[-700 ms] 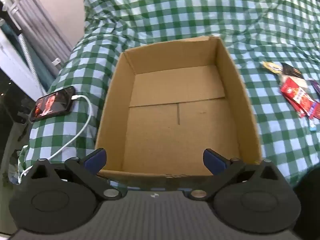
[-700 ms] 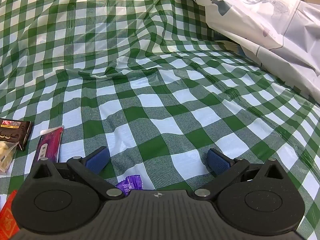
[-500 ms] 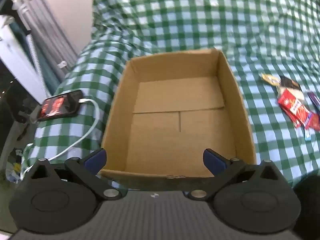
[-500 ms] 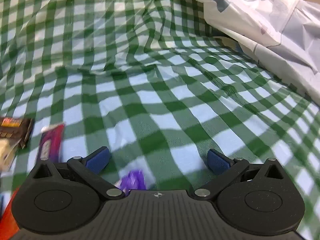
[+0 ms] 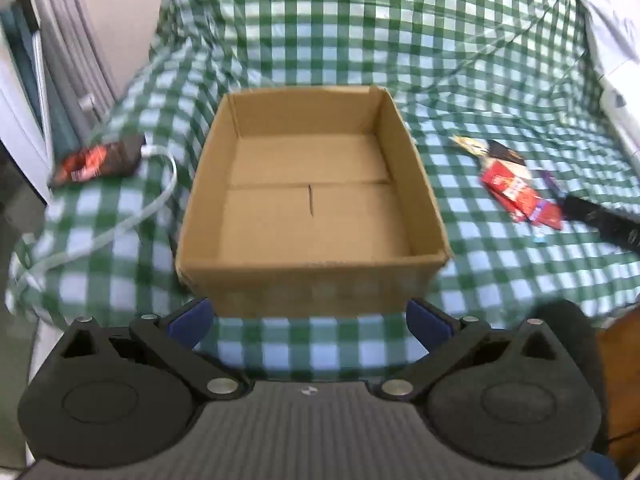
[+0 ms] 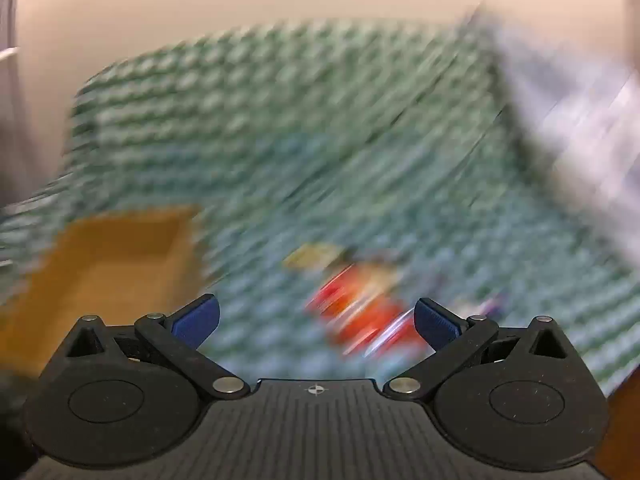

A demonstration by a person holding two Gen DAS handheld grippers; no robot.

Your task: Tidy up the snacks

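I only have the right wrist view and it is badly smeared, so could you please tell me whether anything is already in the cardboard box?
Observer: No. In the left wrist view the cardboard box is sharp and its floor is bare.
Operator: Thank you. What is that red smear in front of my jaws?
Observer: A red snack packet, lying in a small pile on the checked cloth to the right of the box, apart from it.
Operator: Is anything on the box's other side?
Observer: A phone with a white cable plugged in.
Operator: And the left gripper?
Observer: The left gripper has its jaws wide with nothing between them.
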